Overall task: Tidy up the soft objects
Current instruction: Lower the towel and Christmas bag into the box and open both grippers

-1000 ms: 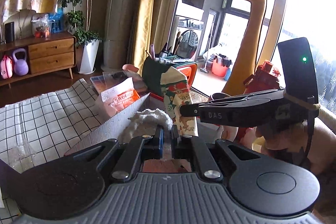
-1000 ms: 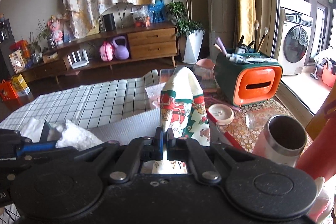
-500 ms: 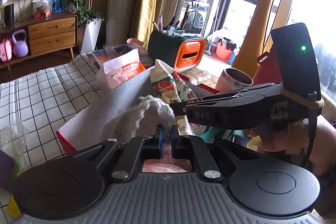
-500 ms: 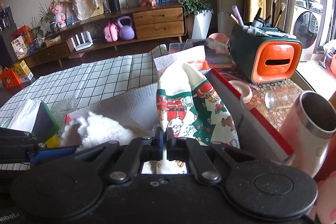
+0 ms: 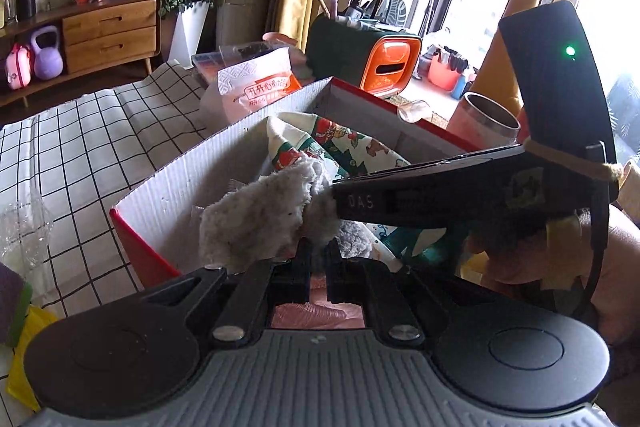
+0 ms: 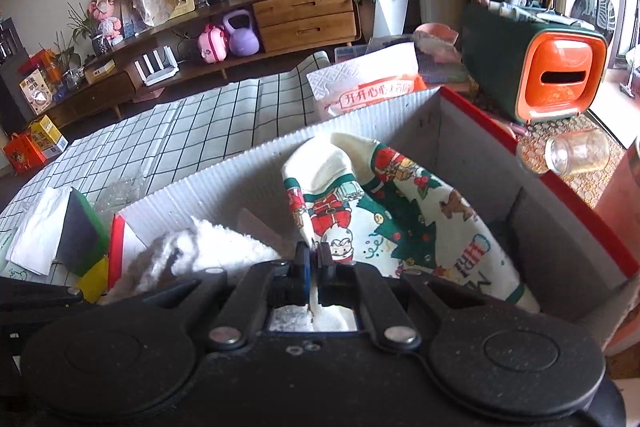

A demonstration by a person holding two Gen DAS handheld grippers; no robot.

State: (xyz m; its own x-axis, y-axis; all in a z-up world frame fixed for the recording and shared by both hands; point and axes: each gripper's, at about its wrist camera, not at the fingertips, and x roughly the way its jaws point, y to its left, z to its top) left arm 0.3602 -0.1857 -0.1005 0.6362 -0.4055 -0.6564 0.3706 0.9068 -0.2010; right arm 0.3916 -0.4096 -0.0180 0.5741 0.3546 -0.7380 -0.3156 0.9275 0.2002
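Surface: table w/ white black-grid cloth (image 6: 208,131); patterned mat at R side under clear glass jar (image 6: 580,151) lying on its side
Room: wooden sideboard (image 6: 304,15) on far wall, purple kettlebell (image 6: 241,35) + pink case beneath, potted plant in white pot (image 6: 390,13), yellow curtains, washing machine far R
On table: red cardboard box (image 6: 576,211), white corrugated inside, open top; tissue pack (image 6: 372,87) behind it; green/orange desk organiser (image 6: 560,75) w/ brushes; steel tumbler (image 5: 486,115)
Christmas-print cloth (image 6: 400,215): inside box, R half; long axis slants from near-R corner up to a folded peak toward far wall
Fluffy white cloth (image 5: 260,215): inside box, L half, bunched, no clear axis
L gripper (image 5: 318,251): clamped on fluffy white cloth
R gripper (image 6: 314,255): clamped on edge of Christmas-print cloth
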